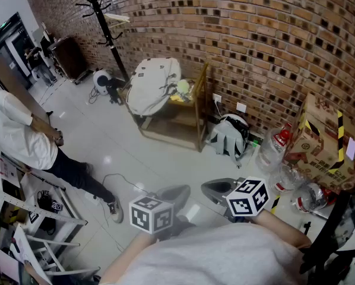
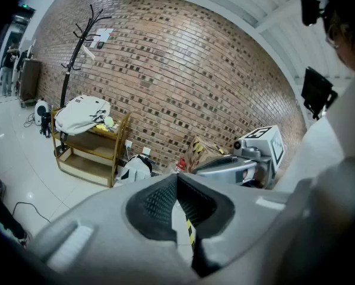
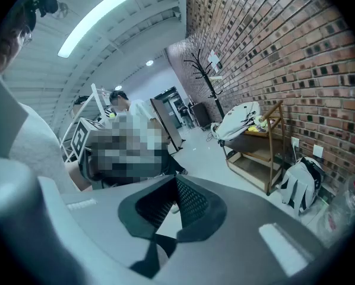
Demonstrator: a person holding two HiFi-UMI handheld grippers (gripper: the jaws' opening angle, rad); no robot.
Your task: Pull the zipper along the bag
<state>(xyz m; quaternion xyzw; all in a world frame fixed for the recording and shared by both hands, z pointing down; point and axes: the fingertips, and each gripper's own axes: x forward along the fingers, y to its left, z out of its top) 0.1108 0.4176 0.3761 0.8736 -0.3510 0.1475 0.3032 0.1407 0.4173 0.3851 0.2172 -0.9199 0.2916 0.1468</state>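
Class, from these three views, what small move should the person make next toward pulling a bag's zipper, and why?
Probably step toward the pale bag on the wooden shelf. The left gripper and right gripper are both shut on nothing, held near the person's body, and that bag sits across the floor, out of reach.

Nothing can be read here — the red print on the cardboard box [image 1: 320, 136] is too blurred, and the marker cubes [image 1: 151, 214] bear only black-and-white square patterns.
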